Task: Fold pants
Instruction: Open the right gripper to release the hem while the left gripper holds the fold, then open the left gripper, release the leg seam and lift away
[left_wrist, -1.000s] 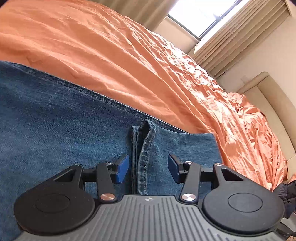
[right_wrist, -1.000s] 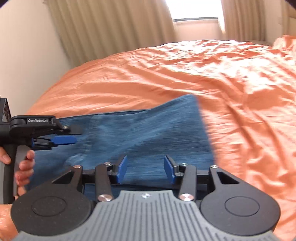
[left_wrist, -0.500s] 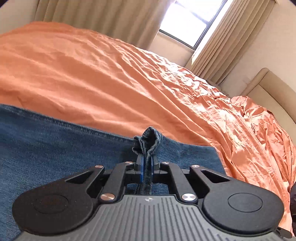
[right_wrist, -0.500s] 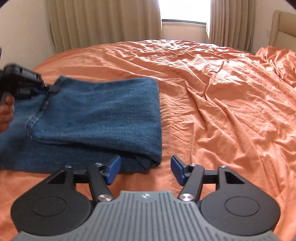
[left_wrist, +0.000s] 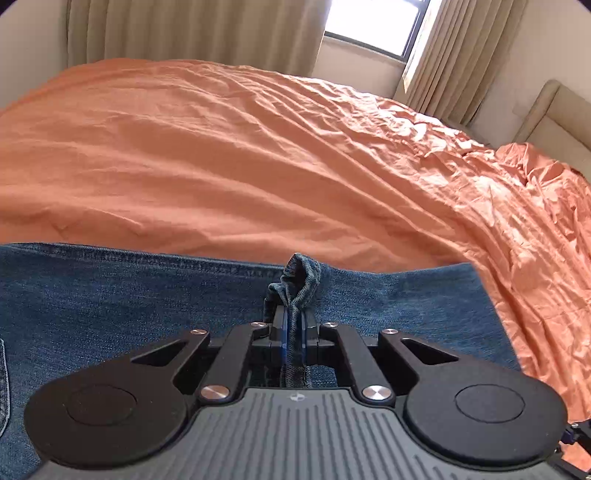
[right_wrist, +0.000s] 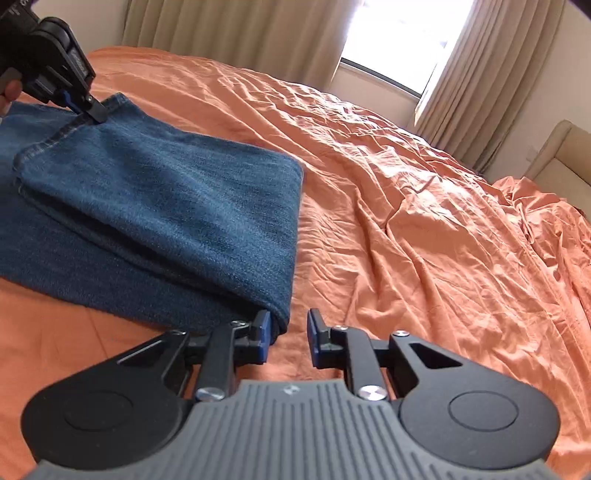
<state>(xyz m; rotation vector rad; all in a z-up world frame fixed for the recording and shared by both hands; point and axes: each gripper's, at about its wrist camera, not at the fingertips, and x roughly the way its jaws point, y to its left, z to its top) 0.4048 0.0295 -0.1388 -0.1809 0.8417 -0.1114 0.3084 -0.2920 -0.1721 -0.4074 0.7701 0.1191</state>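
Observation:
Blue denim pants (right_wrist: 166, 206) lie folded over on the orange bed, the upper layer resting on the lower one. My left gripper (left_wrist: 294, 325) is shut on the pants' hem (left_wrist: 301, 280), pinching a raised bunch of denim; it also shows at the far corner of the top layer in the right wrist view (right_wrist: 86, 107). My right gripper (right_wrist: 288, 334) is open and empty, low over the sheet at the near folded corner of the pants, its left finger (right_wrist: 263, 332) touching the fold.
The orange sheet (right_wrist: 424, 221) is wrinkled and stretches away to the right and back. Beige curtains (right_wrist: 229, 33) and a bright window (right_wrist: 402, 40) stand behind the bed. A beige headboard or chair (right_wrist: 561, 155) is at the right.
My left gripper closed on the hem and lifted it a little. My right gripper drew back from the denim to the folded corner, still open.

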